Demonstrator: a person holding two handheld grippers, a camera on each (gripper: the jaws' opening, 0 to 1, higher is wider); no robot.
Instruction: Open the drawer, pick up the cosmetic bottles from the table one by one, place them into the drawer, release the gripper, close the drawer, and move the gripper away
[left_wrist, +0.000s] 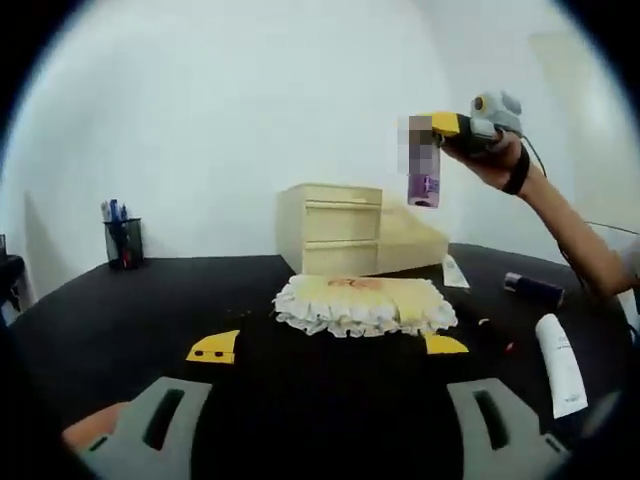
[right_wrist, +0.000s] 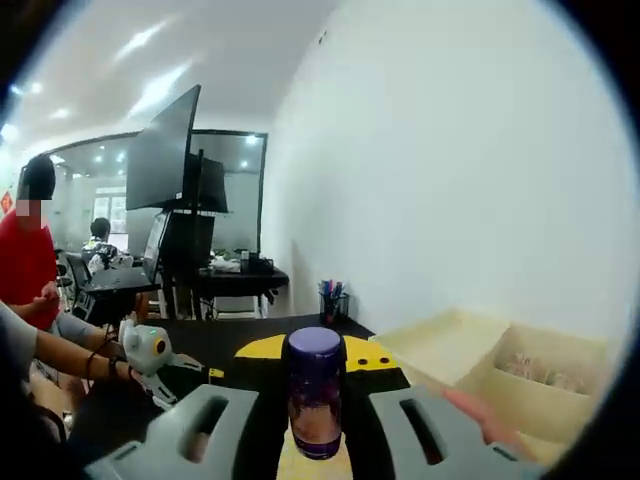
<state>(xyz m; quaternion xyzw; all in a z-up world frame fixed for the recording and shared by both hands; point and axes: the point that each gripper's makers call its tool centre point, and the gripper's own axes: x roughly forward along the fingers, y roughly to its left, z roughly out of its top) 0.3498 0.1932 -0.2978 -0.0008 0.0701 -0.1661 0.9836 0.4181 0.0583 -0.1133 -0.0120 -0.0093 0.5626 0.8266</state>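
now: purple bottle held aloft, drawer waiting below

here the right gripper (right_wrist: 317, 420) is clenched on a purple cosmetic bottle (right_wrist: 316, 395), which stands upright between its jaws, cap up, long axis running straight up from the jaw line. in the left gripper view the same bottle (left_wrist: 423, 188) hangs from the right gripper (left_wrist: 437, 135), high above and a little to the right of the small wooden drawer unit (left_wrist: 332, 228), whose pulled-out drawer (left_wrist: 415, 240) lies below the bottle. in the right gripper view the open drawer (right_wrist: 500, 375) sits ahead and to the right of the jaws, lower than the bottle. so, as i judge it, the coming move is down and rightward from the right gripper, keeping the bottle's axis upright.

the left gripper (left_wrist: 330, 420) rests released, jaws apart with nothing between them, low over the black table (left_wrist: 130, 320). ahead of it and to its right lie more items: a dark bottle (left_wrist: 533, 289) and a white tube (left_wrist: 560, 364), both on their sides. the right gripper is plainly the nearer to the drawer.
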